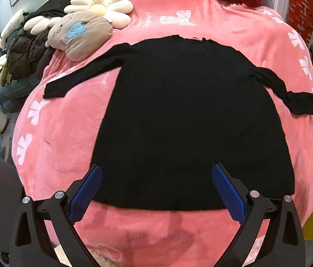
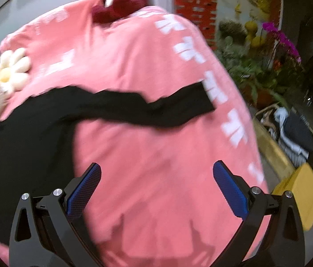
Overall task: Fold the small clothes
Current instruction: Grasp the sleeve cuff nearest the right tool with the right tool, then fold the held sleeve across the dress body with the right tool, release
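We see a black top [image 1: 187,120] lying flat on the pink blanket [image 1: 54,155], with its 2 sleeves spread out to the sides. Our left gripper [image 1: 156,189] hangs over the bottom edge with its fingers spread wide and holding nothing. Our right gripper [image 2: 156,189] is spread wide too, over bare blanket near the right sleeve [image 2: 156,109]. That view is blurry. We think a pinch could grab the fluffy blanket along with the top. Then the fold could bunch up or drag crooked.
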A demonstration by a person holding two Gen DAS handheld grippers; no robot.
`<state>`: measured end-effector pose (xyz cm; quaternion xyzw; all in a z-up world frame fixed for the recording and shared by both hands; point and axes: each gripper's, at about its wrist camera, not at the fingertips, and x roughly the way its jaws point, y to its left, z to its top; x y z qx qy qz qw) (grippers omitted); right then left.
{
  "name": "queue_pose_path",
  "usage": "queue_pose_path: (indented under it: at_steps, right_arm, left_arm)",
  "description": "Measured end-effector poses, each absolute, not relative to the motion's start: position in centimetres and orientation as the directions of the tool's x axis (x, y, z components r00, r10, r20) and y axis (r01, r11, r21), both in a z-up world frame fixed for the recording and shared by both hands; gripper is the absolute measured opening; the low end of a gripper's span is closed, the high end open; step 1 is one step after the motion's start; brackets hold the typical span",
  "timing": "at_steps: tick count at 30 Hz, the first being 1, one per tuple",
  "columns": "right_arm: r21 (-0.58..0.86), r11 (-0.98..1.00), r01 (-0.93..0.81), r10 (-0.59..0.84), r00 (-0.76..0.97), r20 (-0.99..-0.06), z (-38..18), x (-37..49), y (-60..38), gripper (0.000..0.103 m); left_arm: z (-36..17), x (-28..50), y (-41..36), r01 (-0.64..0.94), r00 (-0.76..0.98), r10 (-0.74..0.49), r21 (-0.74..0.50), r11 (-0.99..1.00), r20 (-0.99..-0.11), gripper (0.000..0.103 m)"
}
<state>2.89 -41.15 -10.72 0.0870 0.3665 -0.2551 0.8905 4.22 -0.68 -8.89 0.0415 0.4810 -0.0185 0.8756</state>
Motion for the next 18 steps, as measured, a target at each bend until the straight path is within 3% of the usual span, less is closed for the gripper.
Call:
queue_pose_path:
  at_steps: [14,15,16,18]
  right_arm:
    - [0.021,0.850,0.527,-0.360,0.610,-0.706,-16.8,16.7,-56.4,0.098]
    - [0.035,0.855,0.517,-0.336,0.605,-0.721,-17.6,17.3,-57.0,0.089]
    - [0.047,0.861,0.506,-0.315,0.603,-0.733,-18.0,17.7,-57.4,0.073]
    - [0.067,0.871,0.487,-0.270,0.587,-0.763,-18.9,18.5,-57.9,0.063]
  left_arm:
    - [-14.4,8.8,-3.5,0.072,0.474,0.026,0.069,0.995,-0.880,0.097]
    - [-14.7,9.1,-3.7,0.071,0.471,0.030,0.071,0.995,-0.881,0.097]
    - [-14.8,9.3,-3.8,0.073,0.471,0.026,0.069,0.995,-0.882,0.097]
    - [-15.1,9.6,-4.0,0.074,0.473,0.026,0.070,0.995,-0.881,0.097]
